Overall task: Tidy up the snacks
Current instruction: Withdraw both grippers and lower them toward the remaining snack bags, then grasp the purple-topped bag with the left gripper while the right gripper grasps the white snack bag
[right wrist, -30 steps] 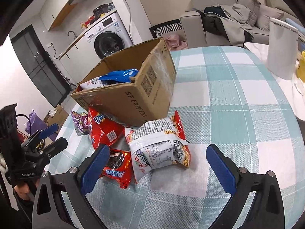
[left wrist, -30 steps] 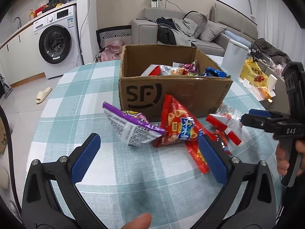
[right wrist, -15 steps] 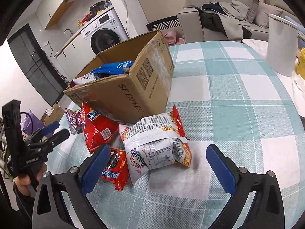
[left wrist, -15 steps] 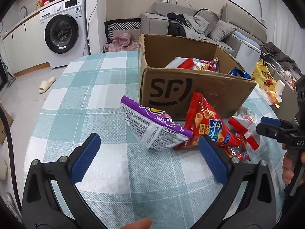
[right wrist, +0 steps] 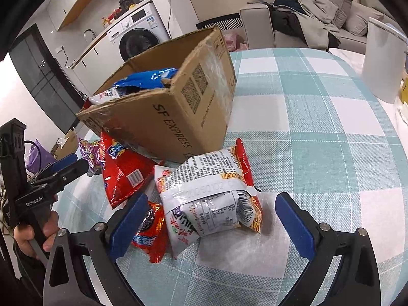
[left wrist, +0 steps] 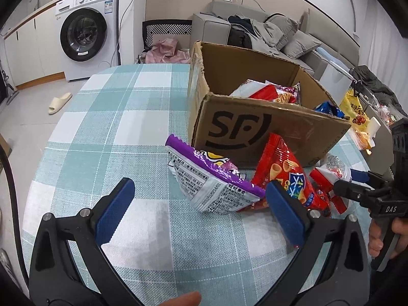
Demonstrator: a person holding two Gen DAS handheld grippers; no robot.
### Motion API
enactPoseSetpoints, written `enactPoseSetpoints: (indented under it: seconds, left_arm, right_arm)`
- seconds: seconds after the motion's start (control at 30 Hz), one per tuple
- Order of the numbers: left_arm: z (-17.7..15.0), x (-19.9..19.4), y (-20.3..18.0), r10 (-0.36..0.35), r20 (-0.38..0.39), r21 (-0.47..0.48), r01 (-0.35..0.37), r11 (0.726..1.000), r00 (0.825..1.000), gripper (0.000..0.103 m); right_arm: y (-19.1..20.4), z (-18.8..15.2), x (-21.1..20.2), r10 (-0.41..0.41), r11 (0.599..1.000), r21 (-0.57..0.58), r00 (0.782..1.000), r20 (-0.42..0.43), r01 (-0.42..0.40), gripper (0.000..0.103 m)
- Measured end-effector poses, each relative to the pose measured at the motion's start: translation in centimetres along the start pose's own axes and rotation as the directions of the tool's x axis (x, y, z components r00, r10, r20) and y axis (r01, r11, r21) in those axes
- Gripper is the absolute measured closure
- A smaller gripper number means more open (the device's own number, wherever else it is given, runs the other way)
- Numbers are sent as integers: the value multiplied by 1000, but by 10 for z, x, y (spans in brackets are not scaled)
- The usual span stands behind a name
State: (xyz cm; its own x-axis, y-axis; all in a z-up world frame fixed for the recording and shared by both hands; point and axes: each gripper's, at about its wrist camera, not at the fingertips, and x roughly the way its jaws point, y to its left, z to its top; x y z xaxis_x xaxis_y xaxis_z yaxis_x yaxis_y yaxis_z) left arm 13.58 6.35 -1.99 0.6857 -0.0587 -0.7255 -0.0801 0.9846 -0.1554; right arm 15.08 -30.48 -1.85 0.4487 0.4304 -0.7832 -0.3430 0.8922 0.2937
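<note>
The checked bench [left wrist: 107,132] is lying under both your tongs. Ahead of them, the SF Express cardboard box [left wrist: 257,132] is sitting with snack packs inside. Your right tongs [right wrist: 214,219] are spreading wide around the white-and-red noodle packet [right wrist: 209,199], not touching it. Your left tongs [left wrist: 201,211] are gaping empty, the purple snack bag [left wrist: 214,178] lying just ahead between their tips.
</note>
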Motion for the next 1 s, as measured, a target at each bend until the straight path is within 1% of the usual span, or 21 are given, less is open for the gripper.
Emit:
enactPoseSetpoints:
  seconds: [0.07, 0.1, 0.13, 0.2, 0.23, 0.33, 0.37, 0.47, 0.53, 0.57, 0.63, 0.73, 0.8, 0.93, 1.0]
  left_arm:
    - [2, 5, 2, 1, -10, -8, -1, 1000, 1000, 2]
    - [3, 6, 2, 3, -13, -8, -3, 1000, 1000, 3]
    - [4, 8, 2, 3, -15, -7, -3, 1000, 1000, 4]
    - [6, 11, 3, 0, -17, -6, 0, 1000, 1000, 4]
    - [6, 12, 2, -1, -17, -5, 1, 1000, 1000, 4]
    - [6, 16, 2, 2, -25, 1, -2, 1000, 1000, 4]
    - [6, 17, 2, 2, -28, 2, -2, 1000, 1000, 6]
    - [5, 21, 0, -2, -43, 5, 2, 1000, 999, 9]
    - [4, 24, 1, -4, -48, 6, 4, 1000, 999, 11]
    - [4, 25, 2, -7, -50, 6, 8, 1000, 999, 12]
    - [4, 28, 2, -14, -54, 5, 14, 1000, 998, 14]
    - [3, 30, 3, -18, -61, -3, 18, 1000, 998, 16]
    - [2, 32, 5, -37, -67, -16, 36, 999, 997, 18]
    - [1, 35, 8, -49, -72, -29, 47, 998, 996, 23]
    - [0, 36, 9, -55, -66, -33, 53, 998, 996, 28]
  right_arm:
    - [-2, 1, 3, 3, 1000, 4, 1000, -4, -3, 5]
    - [-3, 1, 5, 8, 1000, 11, 1000, -8, -8, 12]
    - [-4, 1, 6, 12, 1000, 15, 1000, -12, -12, 16]
    - [-6, 1, 8, 29, 999, 25, 999, -13, -29, 17]
    - [-6, 1, 8, 30, 999, 24, 999, -13, -30, 19]
    - [-4, 0, 7, 33, 999, 21, 999, -13, -32, 20]
    - [-5, 0, 8, 34, 999, 22, 999, -12, -34, 21]
    - [-6, -3, 5, 40, 999, 25, 999, -4, -40, 25]
    - [-5, -5, 3, 40, 999, 18, 999, 3, -40, 31]
    - [-5, -6, 2, 43, 999, 17, 999, 4, -43, 31]
    - [-4, -8, -1, 47, 999, 18, 999, 9, -47, 36]
    - [-2, -11, -8, 55, 998, 15, 998, 30, -55, 37]
    - [-2, -12, -16, 61, 998, 22, 997, 54, -62, 37]
    - [0, -13, -33, 89, 995, 40, 990, 105, -94, 37]
    - [3, -13, -39, 102, 994, 31, 988, 114, -106, 37]
